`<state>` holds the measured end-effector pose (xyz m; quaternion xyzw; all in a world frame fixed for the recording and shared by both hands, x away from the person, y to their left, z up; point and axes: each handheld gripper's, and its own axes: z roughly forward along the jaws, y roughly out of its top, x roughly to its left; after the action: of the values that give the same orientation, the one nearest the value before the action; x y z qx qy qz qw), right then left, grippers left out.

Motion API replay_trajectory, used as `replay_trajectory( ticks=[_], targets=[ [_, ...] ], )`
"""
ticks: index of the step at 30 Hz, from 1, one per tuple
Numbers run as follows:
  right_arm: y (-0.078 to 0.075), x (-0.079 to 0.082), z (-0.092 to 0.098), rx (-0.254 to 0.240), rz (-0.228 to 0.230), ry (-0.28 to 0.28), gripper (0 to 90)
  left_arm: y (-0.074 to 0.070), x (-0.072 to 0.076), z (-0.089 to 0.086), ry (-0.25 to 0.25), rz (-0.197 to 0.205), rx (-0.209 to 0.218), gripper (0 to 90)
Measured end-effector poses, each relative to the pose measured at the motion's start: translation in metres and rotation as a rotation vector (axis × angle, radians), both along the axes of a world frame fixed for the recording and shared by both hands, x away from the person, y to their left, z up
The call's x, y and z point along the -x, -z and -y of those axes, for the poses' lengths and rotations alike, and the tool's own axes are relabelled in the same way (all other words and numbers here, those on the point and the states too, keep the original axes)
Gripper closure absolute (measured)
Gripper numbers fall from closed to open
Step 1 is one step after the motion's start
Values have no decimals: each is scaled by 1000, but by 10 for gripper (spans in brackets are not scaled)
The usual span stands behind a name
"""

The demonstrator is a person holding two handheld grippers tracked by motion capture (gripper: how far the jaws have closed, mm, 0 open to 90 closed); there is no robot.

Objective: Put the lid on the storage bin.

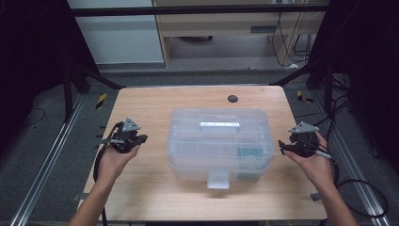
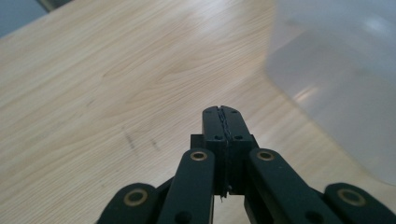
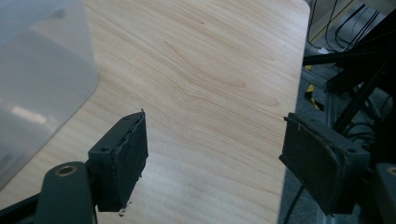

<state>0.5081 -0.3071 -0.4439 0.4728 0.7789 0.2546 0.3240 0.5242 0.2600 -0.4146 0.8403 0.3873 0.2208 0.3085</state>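
One wooden table [image 1: 155, 188], light grain, rounded corners, with one small dark round hole [image 1: 232, 99] near its far edge. One clear plastic storage box [image 1: 220, 143] sits about mid-table, lid on, one handle [image 1: 219, 125] on top, one front latch tab [image 1: 218, 179] facing the person; something teal shows through its right side, too blurred to tell what. The box is the largest item on the table, between the two hands.

Two hands, two grippers. Left gripper [image 1: 140, 139] held over the table just left of the box, not touching it; in the left gripper view its tips [image 2: 222, 122] are pressed together with nothing between them, and the box wall [image 2: 336, 84] lies close on the right. Right gripper [image 1: 283, 147] held at the table's right edge, just beside the box, apart from it; in the right gripper view the two pads [image 3: 133, 154] stand wide apart, nothing between them, bare wood below, box corner [image 3: 42, 79] at the left.

Nothing lies between either gripper and the box. Around the table: grey floor, black frame bars, cables at right, two yellow-black tape marks.
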Motion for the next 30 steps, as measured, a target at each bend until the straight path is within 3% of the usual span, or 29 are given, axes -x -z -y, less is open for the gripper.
replay_trajectory(
  ticks=[1, 6, 11, 19, 21, 26, 30],
  targets=[
    [4, -4, 0, -12, 0, 6, 223, 7, -5, -3, -18, 1, -12, 898],
    [20, -18, 1, -63, -7, 53, 207, 34, -20, -9, -66, -22, 5, 870],
    [34, -26, 4, -103, -15, 81, 204, 54, -27, -16, -115, -49, 67, 849],
    [44, -33, 7, -147, -17, 98, 192, 63, -32, -19, -138, -45, 79, 850],
    [45, -34, 7, -135, -16, 92, 188, 64, -33, -18, -141, -40, 74, 831],
    [48, -42, 6, -177, -19, 105, 177, 69, -37, -16, -167, -12, 52, 640],
    [51, -48, 4, -188, -30, 117, 166, 74, -41, -13, -187, -5, 40, 415]
  ],
)
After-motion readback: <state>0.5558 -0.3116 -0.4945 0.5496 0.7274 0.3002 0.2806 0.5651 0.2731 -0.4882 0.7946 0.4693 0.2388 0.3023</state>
